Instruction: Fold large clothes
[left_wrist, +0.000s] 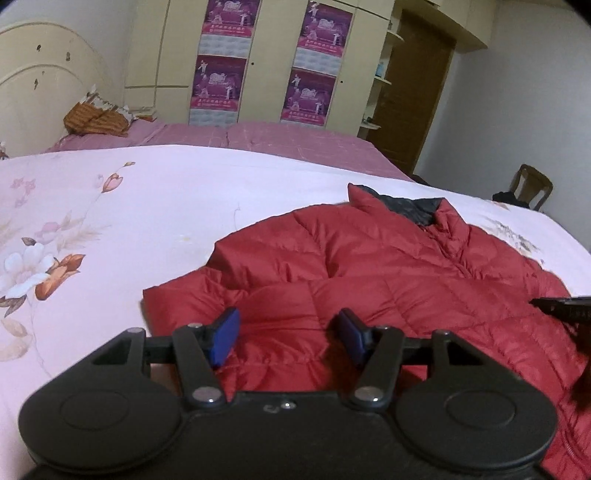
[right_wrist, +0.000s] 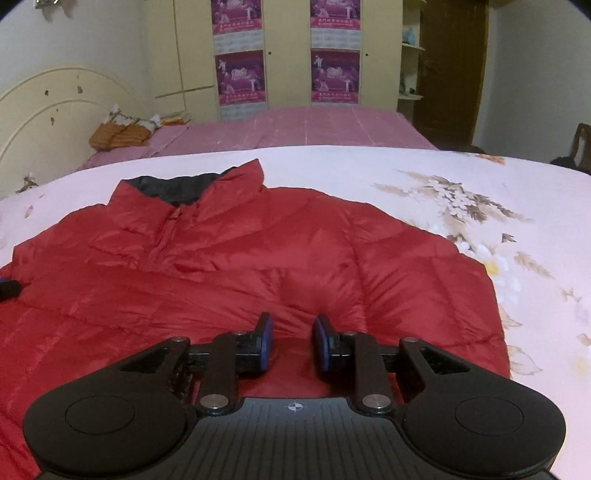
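Observation:
A red quilted puffer jacket (left_wrist: 369, 266) with a dark lining at the collar lies flat on the floral bedspread (left_wrist: 110, 221). It also shows in the right wrist view (right_wrist: 240, 266), collar far, front up. My left gripper (left_wrist: 289, 332) is open, its blue pads over the jacket's left part, holding nothing. My right gripper (right_wrist: 293, 338) is open with a narrower gap, over the jacket's right part, holding nothing. The right gripper's tip shows at the left view's right edge (left_wrist: 561, 308).
The bedspread (right_wrist: 480, 206) spreads to both sides of the jacket. A pink sheet (right_wrist: 295, 127), a headboard (left_wrist: 44, 85) and an orange bundle (left_wrist: 96, 120) lie beyond. A wardrobe with posters (left_wrist: 266, 59), a door (left_wrist: 413, 92) and a chair (left_wrist: 532, 186) stand behind.

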